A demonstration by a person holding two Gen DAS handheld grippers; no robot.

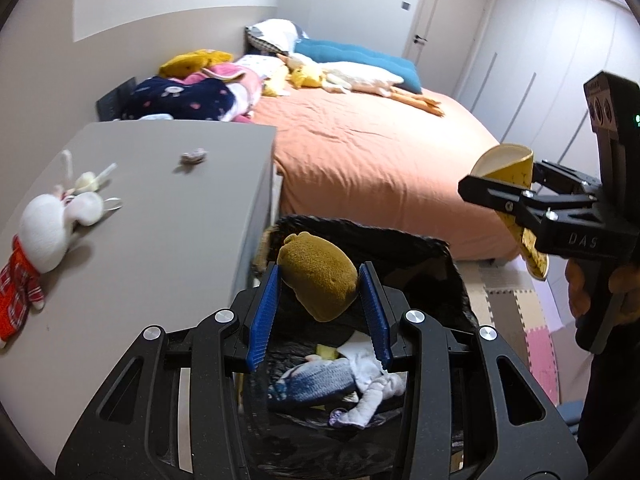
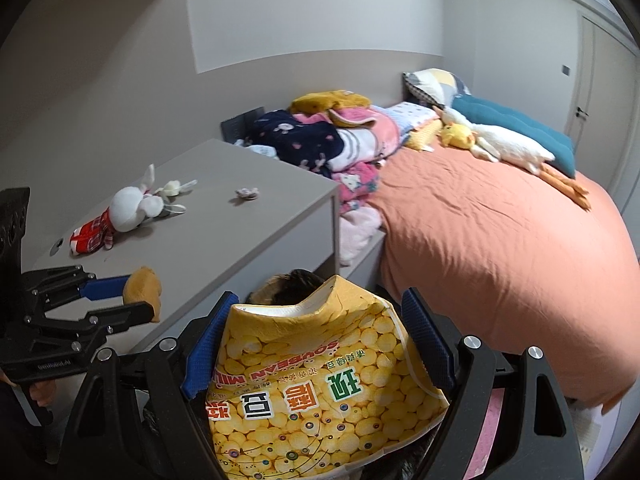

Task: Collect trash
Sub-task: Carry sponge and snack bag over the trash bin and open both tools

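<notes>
Fuzzy brown lump [image 1: 318, 280]; crumpled glossy yellow bag [image 2: 320, 384].

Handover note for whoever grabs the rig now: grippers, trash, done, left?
Left hand-held gripper: shut on a brown plush lump, above the black-lined trash bin.
Right hand-held gripper: shut on a crumpled yellow soybean milk bag, beside the bin.
Done: bin already holds fabric scraps.
Left: likely drop both items in. A small crumpled scrap sits on the grey cabinet; probably next. White bunny toy looks like a keeper.
</notes>
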